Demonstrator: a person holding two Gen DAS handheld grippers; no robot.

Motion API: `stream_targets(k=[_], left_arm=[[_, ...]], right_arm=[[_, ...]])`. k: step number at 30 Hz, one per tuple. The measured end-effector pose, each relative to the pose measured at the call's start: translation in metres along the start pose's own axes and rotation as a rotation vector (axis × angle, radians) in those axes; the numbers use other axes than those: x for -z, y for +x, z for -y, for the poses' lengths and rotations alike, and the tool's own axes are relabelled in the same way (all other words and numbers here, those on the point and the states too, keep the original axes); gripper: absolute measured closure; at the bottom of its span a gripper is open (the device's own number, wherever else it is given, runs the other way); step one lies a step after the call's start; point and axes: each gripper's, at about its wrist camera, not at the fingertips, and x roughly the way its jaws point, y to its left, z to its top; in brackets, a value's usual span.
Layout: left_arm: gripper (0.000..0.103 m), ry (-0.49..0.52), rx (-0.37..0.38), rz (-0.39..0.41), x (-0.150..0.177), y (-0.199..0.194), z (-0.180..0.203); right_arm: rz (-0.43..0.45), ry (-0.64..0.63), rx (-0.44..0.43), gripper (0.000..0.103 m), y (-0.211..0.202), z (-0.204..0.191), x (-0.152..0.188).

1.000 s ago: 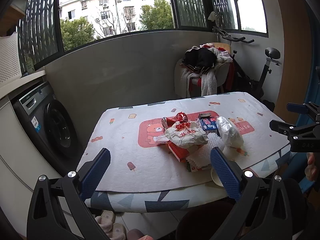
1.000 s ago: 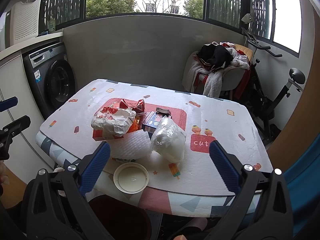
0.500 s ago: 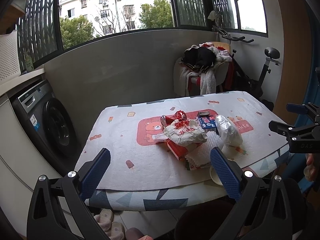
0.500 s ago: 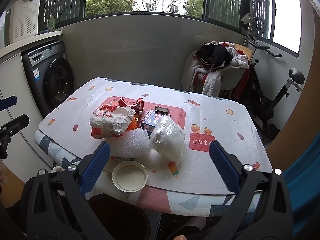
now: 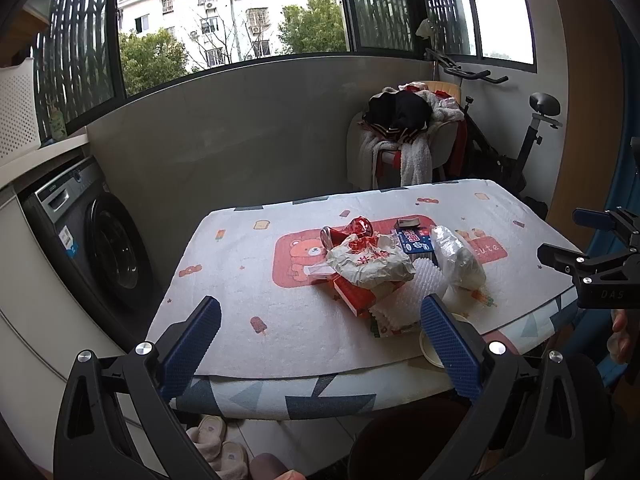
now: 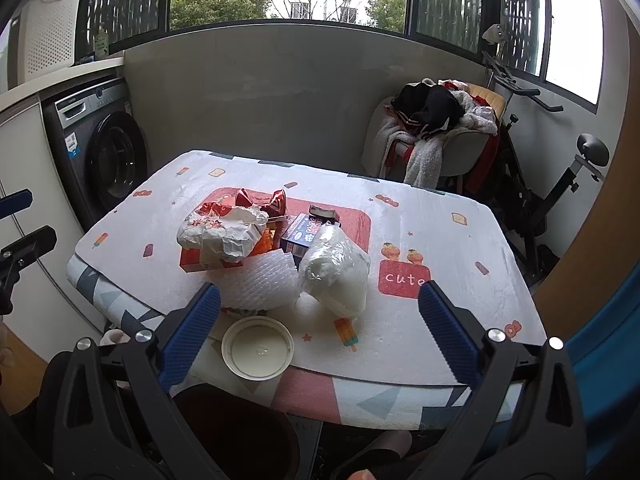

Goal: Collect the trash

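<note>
A heap of trash lies on the table (image 5: 248, 280) (image 6: 448, 248): a crumpled white paper bag (image 5: 370, 262) (image 6: 222, 234), a clear plastic bag (image 5: 456, 258) (image 6: 336, 270), white bubble wrap (image 6: 260, 280), a blue carton (image 5: 414, 240) (image 6: 304, 234), a red box (image 5: 356, 298), red foil wrappers (image 6: 262, 202) and a white round lid (image 6: 258, 348) at the near edge. My left gripper (image 5: 320, 332) hangs open before the table's near edge, nothing between its fingers. My right gripper (image 6: 320, 330) is open too, just short of the lid and bags.
A dark red bin (image 6: 236, 436) (image 5: 404, 440) stands on the floor under the near table edge. A washing machine (image 5: 96, 248) is at the left, a clothes-piled chair (image 6: 436, 136) and an exercise bike (image 5: 520, 136) behind. Slippers (image 5: 220, 444) lie below.
Both grippers have drawn back and lifted slightly, so the table and trash look a little smaller. Both stay open; nothing on the table has moved.
</note>
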Motion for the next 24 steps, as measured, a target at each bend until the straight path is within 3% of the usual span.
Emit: stream_targets(k=[10, 16, 18, 21, 24], left_arm=[[0.005, 0.011, 0.018, -0.095, 0.023, 0.04, -0.009], [0.005, -0.007, 0.017, -0.076, 0.03, 0.058, -0.018], [0.005, -0.01, 0.017, -0.057, 0.03, 0.062, -0.02], [0.005, -0.028, 0.025, -0.061, 0.029, 0.069, -0.022], [0.005, -0.05, 0.04, -0.083, 0.027, 0.08, -0.024]], right_arm=[[-0.105, 0.065, -0.063, 0.006, 0.038, 0.013, 0.028], [-0.13, 0.097, -0.068, 0.006, 0.065, 0.026, 0.043], [-0.163, 0.115, -0.082, 0.006, 0.077, 0.032, 0.043], [-0.14, 0.143, -0.059, 0.006, 0.092, 0.04, 0.036], [-0.132, 0.202, -0.089, 0.006, 0.114, 0.051, 0.023]])
